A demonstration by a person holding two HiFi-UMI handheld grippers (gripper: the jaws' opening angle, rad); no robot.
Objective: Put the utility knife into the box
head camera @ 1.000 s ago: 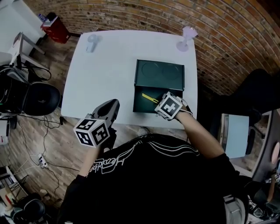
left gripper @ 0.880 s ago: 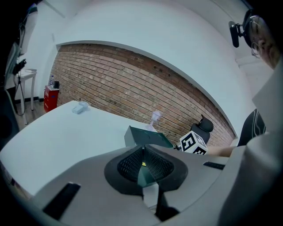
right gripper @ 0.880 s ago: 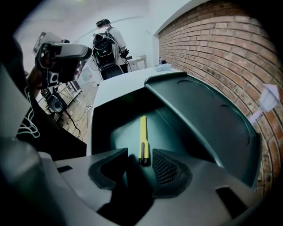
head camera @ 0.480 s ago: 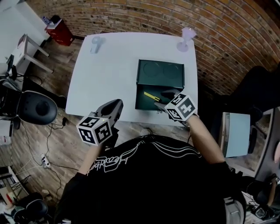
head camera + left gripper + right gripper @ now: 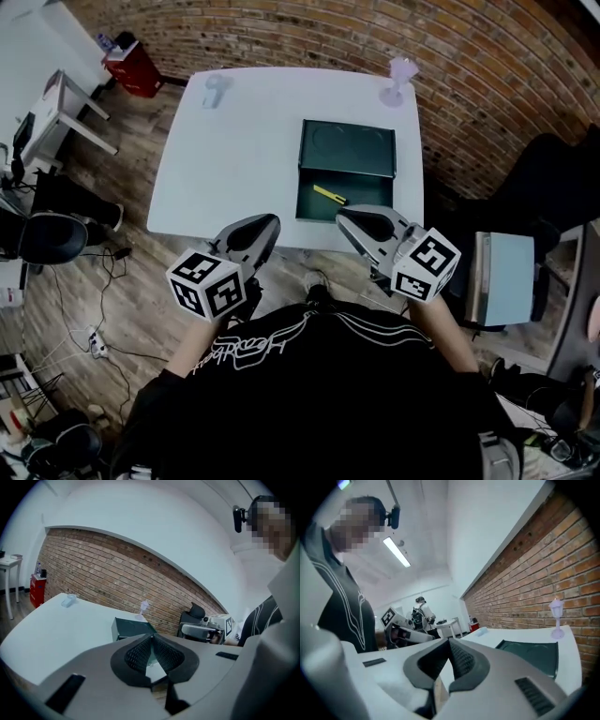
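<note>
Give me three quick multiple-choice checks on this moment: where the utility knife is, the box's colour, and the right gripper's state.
1. Where is the utility knife?
A. On the bare table top
B. Inside the box
C. On the floor beside the table

2. What colour is the box?
A. Dark green
B. Red
C. White

3. How does the right gripper stand?
A. Fingers wide apart
B. Fingers shut on the knife
C. Fingers shut, nothing between them

Answers:
1 B: in the head view the yellow knife lies on the box's floor.
2 A: the lid and walls are dark green.
3 C: the right gripper view shows the fingers together and empty.
</note>
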